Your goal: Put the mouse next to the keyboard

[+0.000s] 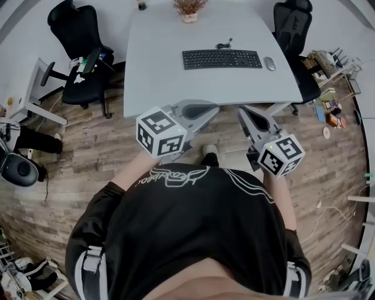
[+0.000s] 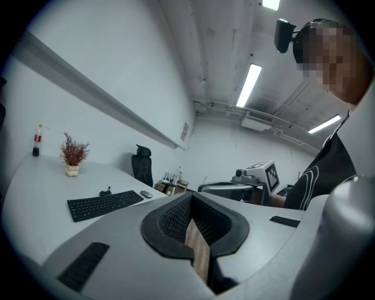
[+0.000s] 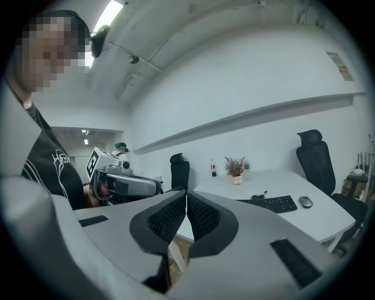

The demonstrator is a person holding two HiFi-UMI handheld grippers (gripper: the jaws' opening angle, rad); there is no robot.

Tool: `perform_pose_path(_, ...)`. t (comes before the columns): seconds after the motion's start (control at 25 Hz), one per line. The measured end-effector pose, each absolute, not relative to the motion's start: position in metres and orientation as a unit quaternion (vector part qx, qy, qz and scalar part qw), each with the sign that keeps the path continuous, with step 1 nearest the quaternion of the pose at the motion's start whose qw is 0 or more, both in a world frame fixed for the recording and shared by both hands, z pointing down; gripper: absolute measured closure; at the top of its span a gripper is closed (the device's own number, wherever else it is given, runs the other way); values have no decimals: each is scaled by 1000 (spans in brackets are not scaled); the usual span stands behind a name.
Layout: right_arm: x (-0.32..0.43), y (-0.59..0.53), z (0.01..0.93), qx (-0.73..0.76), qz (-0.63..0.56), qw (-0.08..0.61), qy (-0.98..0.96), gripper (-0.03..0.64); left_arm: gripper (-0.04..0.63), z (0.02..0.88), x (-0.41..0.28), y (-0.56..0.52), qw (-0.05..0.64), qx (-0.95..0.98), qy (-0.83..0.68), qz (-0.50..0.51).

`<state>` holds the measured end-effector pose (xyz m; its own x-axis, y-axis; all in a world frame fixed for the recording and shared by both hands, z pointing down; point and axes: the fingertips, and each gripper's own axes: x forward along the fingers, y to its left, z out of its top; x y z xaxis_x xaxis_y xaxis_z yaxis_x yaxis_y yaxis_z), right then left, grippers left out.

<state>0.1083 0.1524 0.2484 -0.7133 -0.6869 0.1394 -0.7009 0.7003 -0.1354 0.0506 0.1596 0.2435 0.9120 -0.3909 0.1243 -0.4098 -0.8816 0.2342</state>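
**Grippers**
- Left gripper point(image 1: 212, 108): smooth grey moulded shell with ribbed black rubber pads point(image 2: 173, 220). Clenched, tips meeting, nothing gripped. Held short of the desk's near edge, above the floor.
- Right gripper point(image 1: 242, 111): same build. Clenched tight on nothing, pad tips touching. Also held short of the near edge, well apart from the mouse.

**Task items**
- Small grey oval mouse point(image 1: 269, 63): smooth, domed. Rests on the tabletop just beside the keyboard's right end, with a narrow gap between them.
- Flat black rectangular keyboard point(image 1: 221, 58): matte, with rows of low keys. Lies mid-desk, long side parallel to the near edge, with a thin black cable bunched behind it.

**Surface and room**
- Large pale grey desk point(image 1: 170, 41): smooth matte top with rounded corners.
- Small dried reddish plant in a pale pot point(image 1: 188, 9): stands at the far edge.
- Black mesh-backed office chairs point(image 1: 82, 53): one at each side of the desk.
- Wood-grain plank floor point(image 1: 88, 170): brown-grey, with cables and clutter at the margins.
- White walls with a long ledge, and tube lights point(image 2: 249, 85) on the ceiling.
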Motion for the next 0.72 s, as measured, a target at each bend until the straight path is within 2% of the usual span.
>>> perform_pose_path(0.72, 122, 183, 248, 392, 86, 31, -915, 604, 588, 241, 64, 188, 118, 972, -196, 53)
